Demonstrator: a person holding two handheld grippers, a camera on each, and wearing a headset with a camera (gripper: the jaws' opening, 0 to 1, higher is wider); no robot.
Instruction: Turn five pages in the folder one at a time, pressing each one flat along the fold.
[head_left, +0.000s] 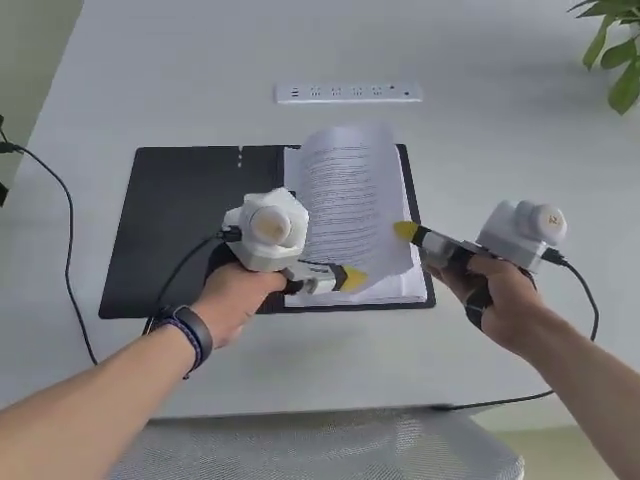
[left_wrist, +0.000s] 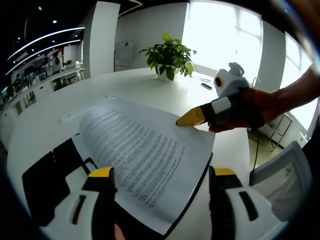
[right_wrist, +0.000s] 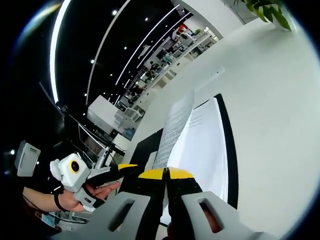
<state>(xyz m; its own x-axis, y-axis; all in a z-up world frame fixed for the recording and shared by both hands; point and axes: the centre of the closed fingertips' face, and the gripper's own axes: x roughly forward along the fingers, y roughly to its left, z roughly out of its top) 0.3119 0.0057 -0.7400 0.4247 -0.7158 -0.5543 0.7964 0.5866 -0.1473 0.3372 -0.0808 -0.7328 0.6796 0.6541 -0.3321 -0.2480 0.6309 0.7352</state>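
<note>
Right claw (head_left: 408, 233) pinches the lifted page (head_left: 345, 195) by its edge to swing it across the fold, while left claw (left_wrist: 162, 172), spread wide, hovers over the open folder (head_left: 170, 230) near the tabletop's (head_left: 500, 140) front edge.

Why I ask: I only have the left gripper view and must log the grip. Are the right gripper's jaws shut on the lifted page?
Observer: Yes. In the right gripper view the right gripper has its jaws pressed together on the page, which rises edge-on from them.
Operator: What lies under that page? It blocks my view.
Observer: The other pages lie flat and white on the right half of the folder.
Operator: And the left half?
Observer: In the head view it is bare black cover, with no sheet lying on it.
</note>
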